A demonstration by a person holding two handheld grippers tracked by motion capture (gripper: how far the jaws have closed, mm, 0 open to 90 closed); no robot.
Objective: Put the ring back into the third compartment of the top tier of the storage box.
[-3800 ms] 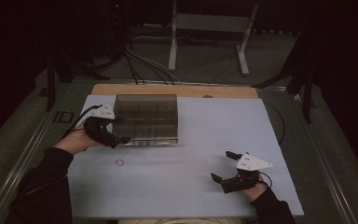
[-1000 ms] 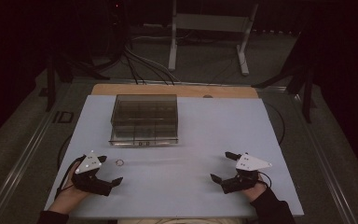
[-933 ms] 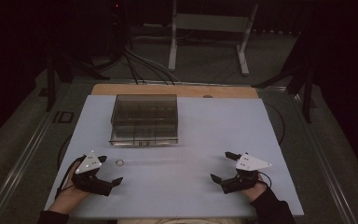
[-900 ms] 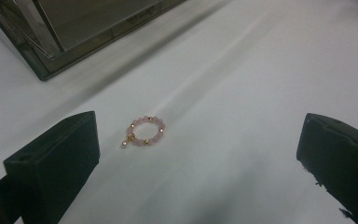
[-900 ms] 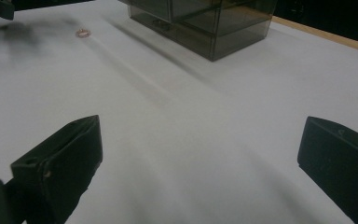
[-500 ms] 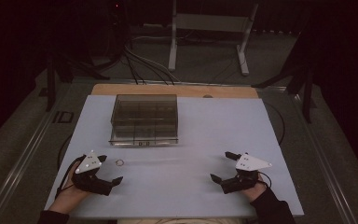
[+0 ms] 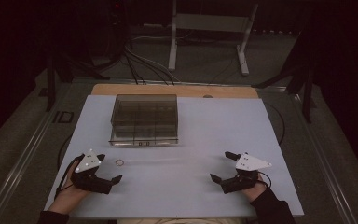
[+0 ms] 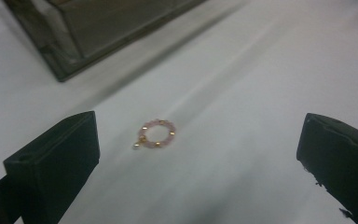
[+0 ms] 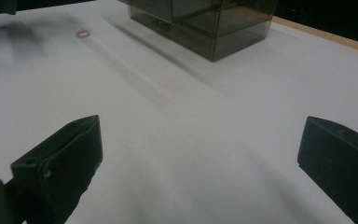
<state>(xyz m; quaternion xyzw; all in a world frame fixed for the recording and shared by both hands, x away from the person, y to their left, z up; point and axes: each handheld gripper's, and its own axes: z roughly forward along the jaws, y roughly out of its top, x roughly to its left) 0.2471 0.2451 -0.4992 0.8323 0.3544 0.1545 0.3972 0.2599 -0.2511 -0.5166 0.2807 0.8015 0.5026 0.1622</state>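
A small pink and gold beaded ring (image 8: 157, 134) lies flat on the white table top (image 7: 205, 135), just ahead of my left gripper (image 7: 109, 168). That gripper rests at the near left, open, its jaws wide apart with the ring (image 7: 120, 162) between and beyond their tips. My right gripper (image 7: 221, 165) rests at the near right, open and empty. A smoky clear plastic drawer box (image 7: 144, 119) stands at the middle left of the table, beyond the ring. From the right gripper view the ring (image 9: 83, 33) lies far off at upper left, the box (image 9: 205, 21) at the top.
A wooden strip (image 7: 172, 90) runs along the table's far edge. Beyond it stand a white metal frame (image 7: 207, 28) and cables (image 7: 135, 56) on the dark floor. Metal rails (image 7: 23, 154) flank the table on both sides.
Since 3.8 s ago my left gripper drew back from the box's front to the near left edge. Over the last second nothing has moved.
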